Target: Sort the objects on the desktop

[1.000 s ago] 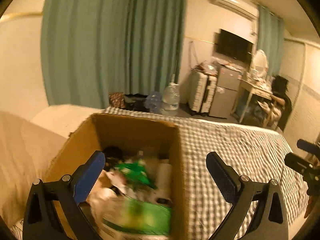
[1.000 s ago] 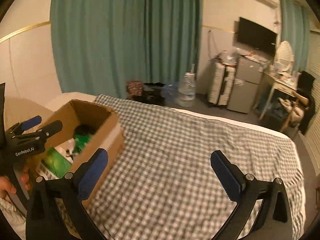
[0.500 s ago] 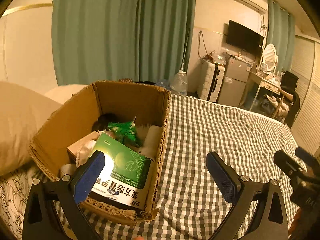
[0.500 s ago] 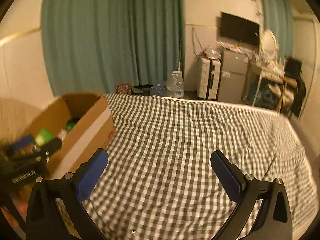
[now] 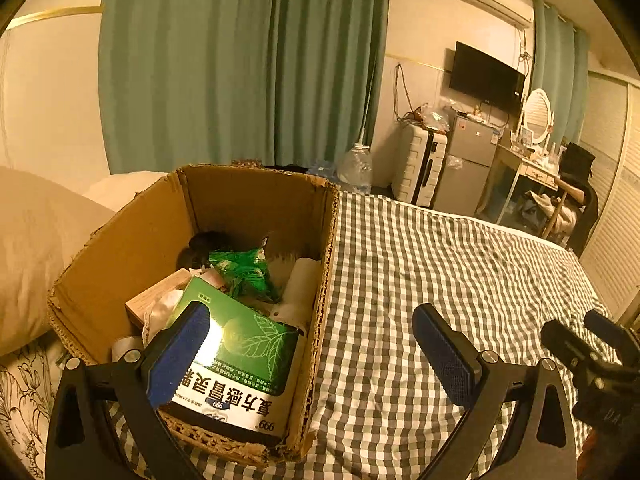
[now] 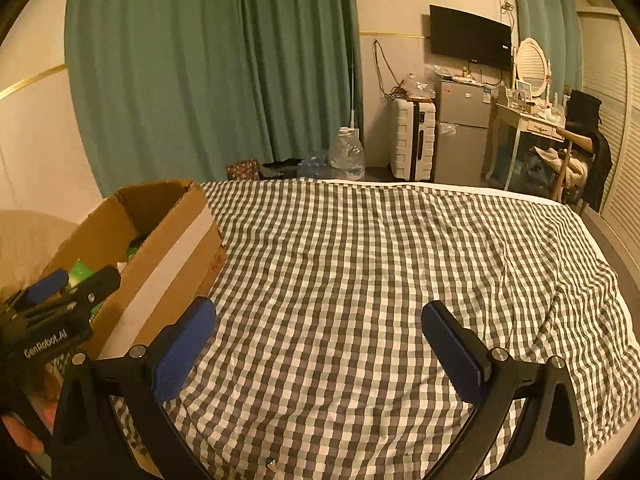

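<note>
- My left gripper point(image 5: 310, 354) is spread wide and holds nothing; it hovers over the near right corner of the open brown cardboard box point(image 5: 120, 248), one finger above the contents, the other over the bed.
- My right gripper point(image 6: 318, 344) is likewise spread and empty, above the grey-and-white checked bedspread point(image 6: 380, 248).
- The items to be sorted lie inside the box: a green-and-white medicine carton point(image 5: 240, 364) leaning at the near end, a crumpled green foil packet point(image 5: 242, 274) behind it, a white roll point(image 5: 298, 290) against the right wall, and a dark object at the back that I cannot identify.
- Risk, in my judgement: the carton leans on loose items, so a grip on one edge may let it slide deeper.
- Risk: a finger descending near the right wall could catch the frayed cardboard rim and drag the box across the soft bed.
</note>
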{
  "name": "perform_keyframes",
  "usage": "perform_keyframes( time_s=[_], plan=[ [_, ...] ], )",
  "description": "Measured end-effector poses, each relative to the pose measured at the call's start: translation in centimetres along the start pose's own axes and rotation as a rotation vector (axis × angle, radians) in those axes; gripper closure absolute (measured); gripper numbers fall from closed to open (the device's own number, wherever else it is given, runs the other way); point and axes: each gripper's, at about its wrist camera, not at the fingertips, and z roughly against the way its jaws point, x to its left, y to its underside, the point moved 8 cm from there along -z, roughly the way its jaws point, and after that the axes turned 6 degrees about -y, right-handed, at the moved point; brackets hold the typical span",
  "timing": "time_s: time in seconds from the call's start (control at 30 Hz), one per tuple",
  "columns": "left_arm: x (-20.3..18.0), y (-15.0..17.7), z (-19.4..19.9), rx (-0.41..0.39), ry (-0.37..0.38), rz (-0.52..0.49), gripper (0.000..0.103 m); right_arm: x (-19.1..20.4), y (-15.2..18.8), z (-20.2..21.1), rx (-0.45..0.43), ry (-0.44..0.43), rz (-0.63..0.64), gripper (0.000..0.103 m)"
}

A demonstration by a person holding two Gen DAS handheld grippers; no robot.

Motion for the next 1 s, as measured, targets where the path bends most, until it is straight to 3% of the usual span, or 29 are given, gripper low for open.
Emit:
perform_keyframes(
  time_s=[0.23, 1.0],
  plan=[
    [0.5, -0.5, 0.3, -0.011, 0.021, 0.015, 0.0, 0.5, 0.6, -0.3, 0.013, -0.009, 0.006, 0.001],
    [0.6, -0.5, 0.9, -0.032, -0.006, 0.003, 0.0, 0.9, 1.2, -0.2, 0.032, -0.005, 0.003, 0.001]
  ],
)
